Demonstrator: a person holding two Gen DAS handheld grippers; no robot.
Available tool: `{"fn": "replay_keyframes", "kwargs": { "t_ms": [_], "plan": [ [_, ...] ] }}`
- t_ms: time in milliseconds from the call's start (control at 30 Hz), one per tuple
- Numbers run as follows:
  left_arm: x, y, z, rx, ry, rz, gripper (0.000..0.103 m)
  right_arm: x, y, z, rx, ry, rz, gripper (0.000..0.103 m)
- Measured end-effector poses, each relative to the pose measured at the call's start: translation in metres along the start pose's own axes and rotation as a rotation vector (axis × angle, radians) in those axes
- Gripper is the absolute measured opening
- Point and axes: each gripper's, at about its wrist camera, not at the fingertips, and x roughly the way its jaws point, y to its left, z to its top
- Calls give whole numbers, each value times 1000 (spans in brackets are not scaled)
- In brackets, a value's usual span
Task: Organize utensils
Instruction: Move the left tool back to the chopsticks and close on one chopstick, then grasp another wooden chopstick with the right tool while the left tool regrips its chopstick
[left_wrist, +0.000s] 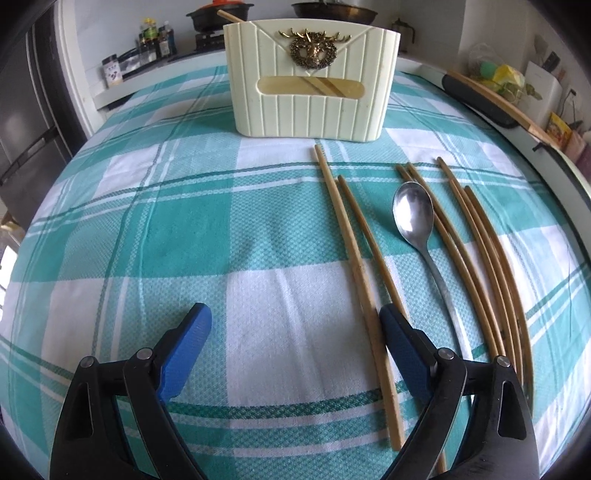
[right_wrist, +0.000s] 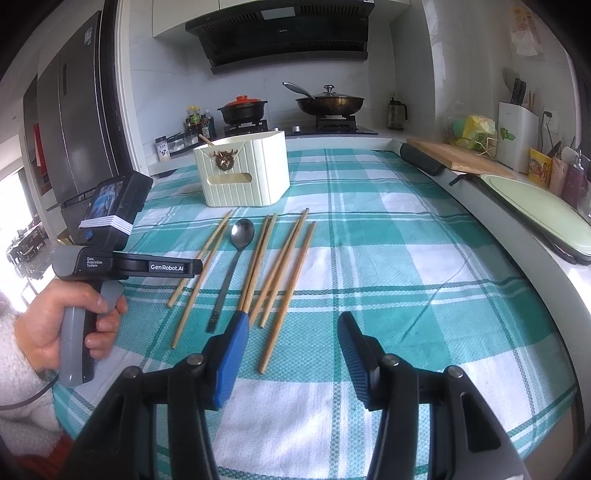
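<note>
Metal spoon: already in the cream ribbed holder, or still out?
Out. The metal spoon lies flat on the checked cloth among the bamboo chopsticks, in front of the cream ribbed holder.

I am in a home kitchen: a range hood (right_wrist: 284, 33) hangs over a gas stove (right_wrist: 295, 127) with a lidded pan (right_wrist: 330, 101) and clay pot (right_wrist: 242, 109), a tall fridge (right_wrist: 74, 122) stands left, condiment bottles (right_wrist: 197, 122) beside it.

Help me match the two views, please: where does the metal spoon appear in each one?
Left wrist view: the spoon lies right of centre, bowl towards the holder, among the chopsticks.
Right wrist view: the spoon lies left of centre, just beyond the gripper's left finger.
Shared landmark: the cream utensil holder with a deer emblem.
</note>
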Motion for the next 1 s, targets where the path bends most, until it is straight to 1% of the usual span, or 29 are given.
{"fn": "replay_keyframes", "kwargs": {
  "t_ms": [67, 133, 167, 233, 267, 300, 333, 433, 533, 700, 733, 767, 867, 900, 933, 967, 1000],
  "plan": [
    [-1, 1, 1, -4, -4, -4, 85, -1, -1, 0, 1, -2, -5, 51],
    [-3, 1, 1, 3, -12, -15, 71, 0, -1, 0, 5, 2, -8, 51],
    [-4, 1, 1, 9, -16, -21, 66, 1, -2, 0, 8, 6, -10, 51],
    [-7, -2, 0, 23, -23, -35, 44, 4, -3, 0, 10, 16, -12, 51],
    [-9, -2, -1, 28, -27, -36, 38, 6, -3, 1, 10, 24, -12, 51],
    [-10, -3, -2, 31, -30, -31, 24, 9, -3, 1, 11, 33, -10, 51],
    [-11, -3, -4, 32, -33, -22, 20, 12, -4, 2, 16, 41, -5, 51],
    [-15, 4, -10, 2, -38, -15, 13, 22, -10, 3, 60, 72, 15, 51],
    [-22, 16, -20, -34, -42, -9, 10, 30, -14, 1, 93, 102, 28, 51],
    [-41, 46, -46, -81, -24, -8, 10, 39, -16, 3, 101, 141, 43, 50],
    [-44, 52, -51, -88, -19, -12, 10, 41, -17, 6, 104, 145, 51, 48],
    [-48, 56, -54, -93, -13, -17, 10, 44, -17, 9, 101, 149, 56, 43],
    [-54, 64, -61, -108, 5, -41, 10, 59, -14, 19, 77, 179, 59, 37],
    [-55, 65, -62, -110, 7, -50, 14, 65, -14, 21, 74, 192, 59, 36],
    [-55, 65, -62, -112, 8, -56, 21, 71, -13, 23, 75, 206, 66, 33],
    [-55, 66, -62, -114, 7, -59, 25, 75, -12, 25, 76, 214, 74, 32],
    [-56, 66, -62, -115, 5, -63, 31, 79, -10, 25, 71, 220, 77, 32]
  ]
}}
